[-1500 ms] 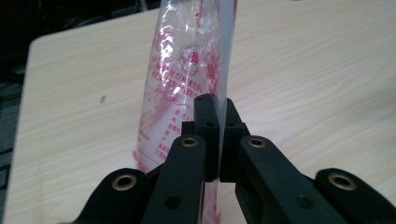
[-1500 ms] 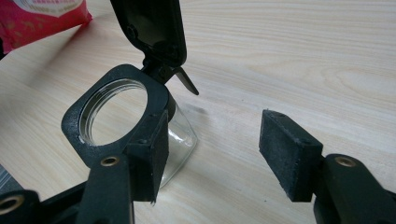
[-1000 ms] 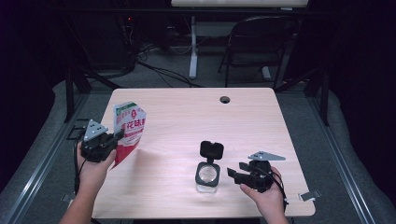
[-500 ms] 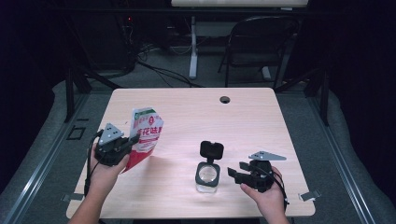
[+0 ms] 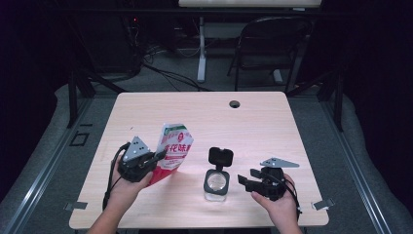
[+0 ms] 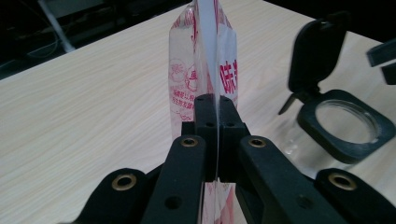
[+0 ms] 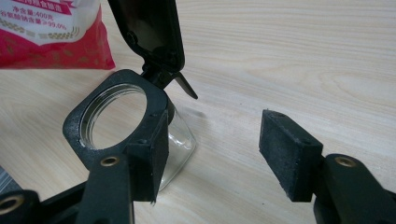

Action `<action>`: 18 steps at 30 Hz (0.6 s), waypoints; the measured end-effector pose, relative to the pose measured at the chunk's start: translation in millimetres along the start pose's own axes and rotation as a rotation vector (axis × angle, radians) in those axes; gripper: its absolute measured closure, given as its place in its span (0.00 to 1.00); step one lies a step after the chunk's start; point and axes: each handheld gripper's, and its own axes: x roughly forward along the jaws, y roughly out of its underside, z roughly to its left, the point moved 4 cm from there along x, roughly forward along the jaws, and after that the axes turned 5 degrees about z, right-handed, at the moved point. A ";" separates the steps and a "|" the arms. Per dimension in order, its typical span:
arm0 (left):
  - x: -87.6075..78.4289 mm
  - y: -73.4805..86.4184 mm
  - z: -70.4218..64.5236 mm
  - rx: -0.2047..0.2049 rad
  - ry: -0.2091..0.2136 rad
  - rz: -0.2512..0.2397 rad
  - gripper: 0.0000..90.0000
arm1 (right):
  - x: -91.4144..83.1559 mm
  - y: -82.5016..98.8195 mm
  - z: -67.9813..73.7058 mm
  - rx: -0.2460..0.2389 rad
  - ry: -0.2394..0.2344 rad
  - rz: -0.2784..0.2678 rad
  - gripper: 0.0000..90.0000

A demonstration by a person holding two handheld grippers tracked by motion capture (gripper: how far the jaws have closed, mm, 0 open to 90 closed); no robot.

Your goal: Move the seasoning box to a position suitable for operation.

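Between the clenched jaws of the left claw [image 6: 212, 140], a red-and-white pouch [image 5: 173, 151] is being gripped by its edge and tilted toward the open-lidded glass jar [image 5: 217, 182], apparently for pouring, while the right claw [image 7: 210, 149] is being kept released just beside that jar.

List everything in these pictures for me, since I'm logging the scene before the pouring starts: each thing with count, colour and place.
Bag: one, red and white with printed characters, lifted and tilted over the table's left half, clamped at its edge by the left gripper.
Jar: one, clear glass with a black square collar and a black flip lid standing open, near the table's front middle.
Table: one, light wood, with a dark round hole near its far edge.
Folding chair: one, dark, on the floor behind the table.
Left gripper: one, black, jaws shut on the bag.
Right gripper: one, black, jaws open, beside the jar.
Hands: two, left and right, each holding a gripper.
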 end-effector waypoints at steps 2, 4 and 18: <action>0.5 -0.2 -4.6 0.004 0.013 -0.003 1.00 | 0.1 0.0 -0.4 0.001 0.001 0.000 0.47; 1.1 0.3 -9.0 0.009 0.025 -0.006 1.00 | 0.1 0.1 -0.2 0.000 0.000 0.002 0.47; -0.9 21.8 -14.1 -0.032 0.118 -0.015 1.00 | -2.4 -3.4 1.6 -0.029 -0.007 -0.006 0.46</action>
